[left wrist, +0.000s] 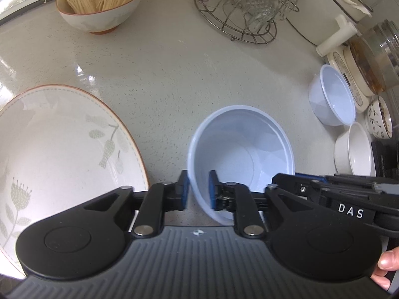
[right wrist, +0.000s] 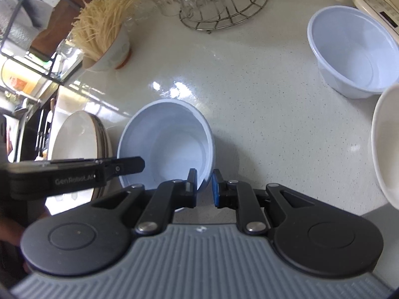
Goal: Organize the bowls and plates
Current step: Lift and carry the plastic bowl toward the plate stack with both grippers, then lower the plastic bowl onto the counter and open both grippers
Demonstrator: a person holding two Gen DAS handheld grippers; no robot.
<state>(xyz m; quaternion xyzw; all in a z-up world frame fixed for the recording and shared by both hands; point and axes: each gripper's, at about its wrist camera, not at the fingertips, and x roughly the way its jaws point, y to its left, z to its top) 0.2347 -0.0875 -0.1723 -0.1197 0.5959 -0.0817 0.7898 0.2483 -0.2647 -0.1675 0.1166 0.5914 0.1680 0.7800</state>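
A pale blue plastic bowl is held tilted above the counter by both grippers. My left gripper is shut on its left rim, one pad outside and one inside. My right gripper is shut on its right rim; the bowl fills the middle of the right wrist view. A large white plate with a leaf pattern lies to the left, also seen edge-on in the right wrist view. A second pale blue bowl and a white bowl stand at the right.
A patterned bowl full of dry noodles stands at the back left. A wire rack of glass cups stands at the back. Appliances and a small patterned bowl line the right edge.
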